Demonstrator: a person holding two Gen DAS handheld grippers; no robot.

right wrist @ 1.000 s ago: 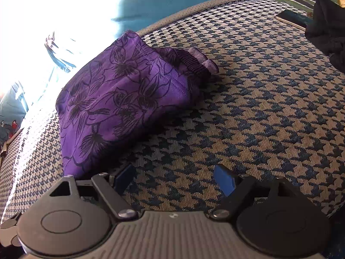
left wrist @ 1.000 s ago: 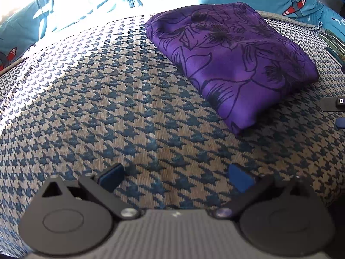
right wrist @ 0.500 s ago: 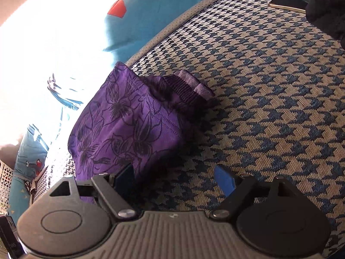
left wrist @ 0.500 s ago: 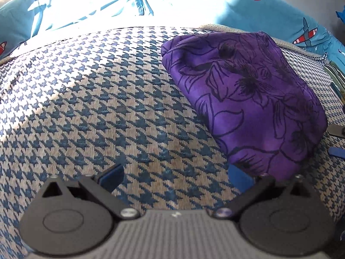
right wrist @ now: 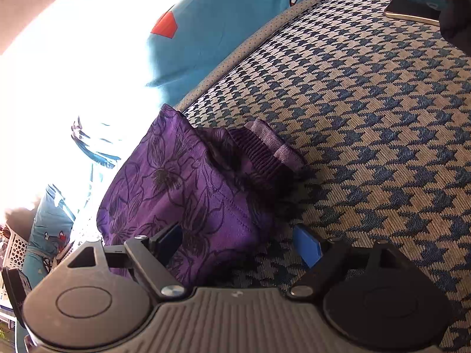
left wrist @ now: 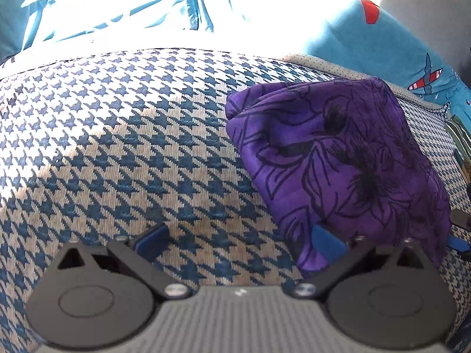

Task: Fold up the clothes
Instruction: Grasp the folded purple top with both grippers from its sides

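Closer now to both cameras than a second ago: purple floral garment, drawn nearer to the tongs on each side, with the right view also rolled since then. Lies as a compact bundle on the houndstooth cushion, near its back edge, ribbed purple waistband showing at one end. Folded already several times, as far as can be judged — looks nearly finished, perhaps only a last tidy or a move to a pile left. Dark clothes at the far corner, beside a phone, possibly still to fold.

Left gripper wide open, holding nothing; right pad over the near edge of the bundle, contact not clear. Right gripper also wide open — left pad in front of the cloth, near corner of the bundle between the jaws, not pinched.
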